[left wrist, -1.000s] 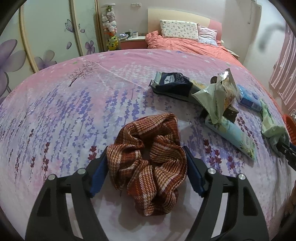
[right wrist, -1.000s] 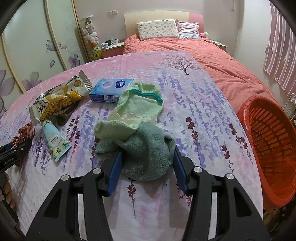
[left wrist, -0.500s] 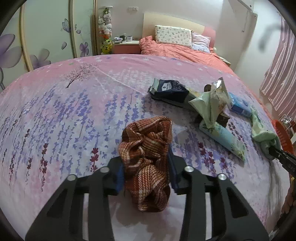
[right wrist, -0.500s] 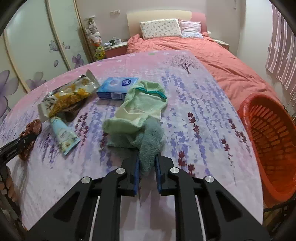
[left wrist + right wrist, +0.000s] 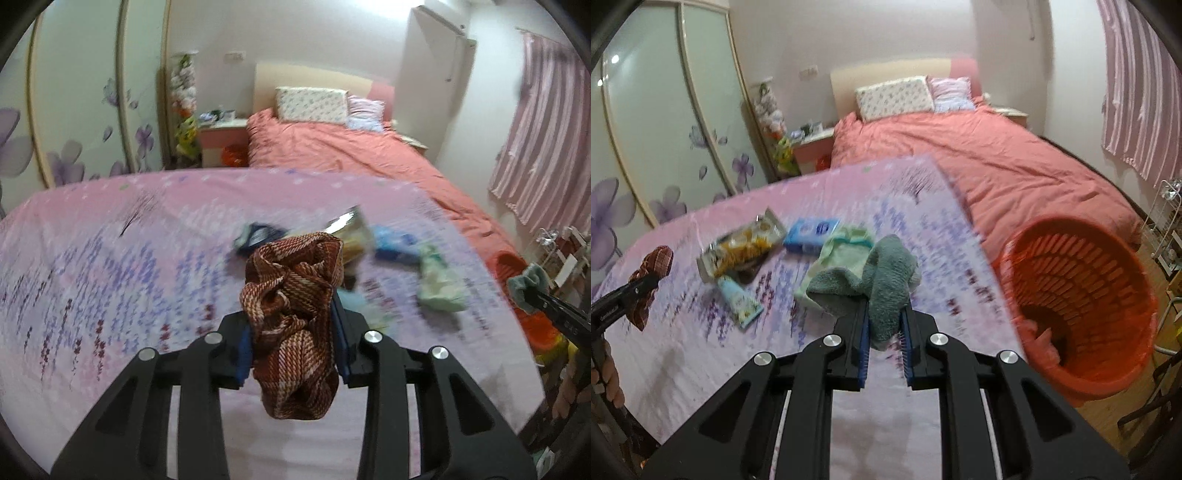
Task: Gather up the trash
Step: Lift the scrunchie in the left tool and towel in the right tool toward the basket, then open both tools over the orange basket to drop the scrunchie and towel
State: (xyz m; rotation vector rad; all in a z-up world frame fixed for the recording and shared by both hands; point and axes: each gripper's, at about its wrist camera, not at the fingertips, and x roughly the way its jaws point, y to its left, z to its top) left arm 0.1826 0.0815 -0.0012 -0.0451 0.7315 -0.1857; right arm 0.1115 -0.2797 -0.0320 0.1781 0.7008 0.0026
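My left gripper (image 5: 291, 347) is shut on a brown plaid cloth (image 5: 295, 314) and holds it above the pink floral table cover (image 5: 110, 280). My right gripper (image 5: 884, 332) is shut on a grey-green towel (image 5: 882, 284), lifted off the table. The orange basket (image 5: 1082, 295) stands on the floor right of the table. On the table lie a yellow snack bag (image 5: 746, 247), a blue tissue pack (image 5: 812, 230), a tube (image 5: 738, 301) and a light green cloth (image 5: 846, 254).
A dark blue packet (image 5: 255, 236) lies behind the plaid cloth. A bed with a coral cover (image 5: 979, 158) is beyond the table. Wardrobe doors (image 5: 665, 122) are on the left, a wire rack (image 5: 1167, 221) at far right.
Both grippers have risen, each lifting its cloth off the table. The right gripper has swung toward the orange basket.
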